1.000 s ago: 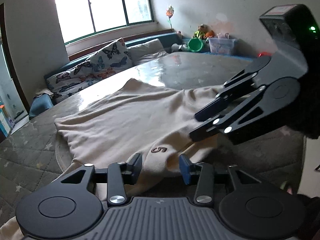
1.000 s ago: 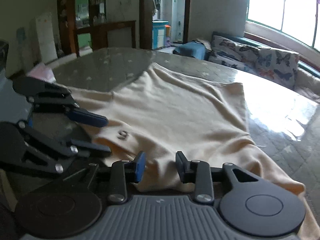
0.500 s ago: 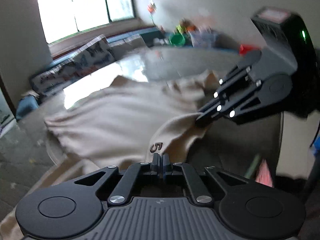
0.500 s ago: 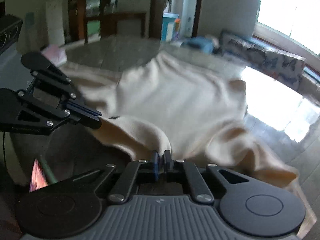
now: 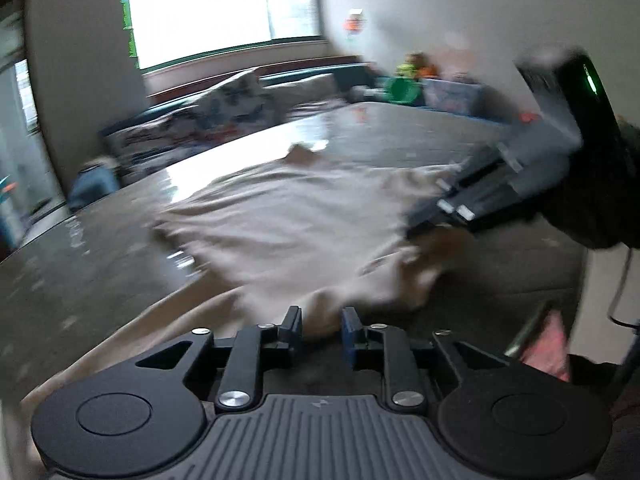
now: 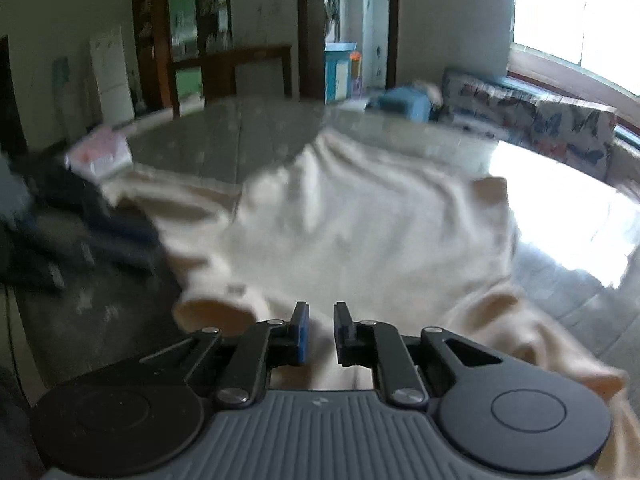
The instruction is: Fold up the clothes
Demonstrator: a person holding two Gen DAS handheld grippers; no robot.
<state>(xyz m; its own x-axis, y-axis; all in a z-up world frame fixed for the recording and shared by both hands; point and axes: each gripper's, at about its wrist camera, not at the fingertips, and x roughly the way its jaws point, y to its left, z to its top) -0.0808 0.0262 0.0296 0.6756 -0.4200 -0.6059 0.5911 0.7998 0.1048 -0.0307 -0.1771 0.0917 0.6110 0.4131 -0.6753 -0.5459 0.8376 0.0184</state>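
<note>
1. A cream garment [image 5: 288, 224] lies spread over the middle of the round tabletop [image 5: 400, 136], rumpled along its near side, where a fold bunches up toward the near edge of the tabletop.
2. The left tongs [image 5: 321, 330] are spread with a clear gap and their jaws are opening; a hump of the cloth sits between the pads, but they do not press on it.
3. The right tongs [image 6: 321, 332] also stand apart and are opening; cloth lies between and under their pads, not pinched.
4. In the left wrist view the right tongs show at the right, blurred, over the garment's near right corner.
5. The far edge of the garment stops short of the far rim, leaving bare, shiny tabletop beyond it toward the window [image 5: 224, 12] side.
6. Bare tabletop also shows left of the cloth in the right wrist view, up to a pink and white item [image 6: 100, 152] by the far left edge.
7. A patterned sofa [image 6: 552, 128] runs past the far rim.
</note>
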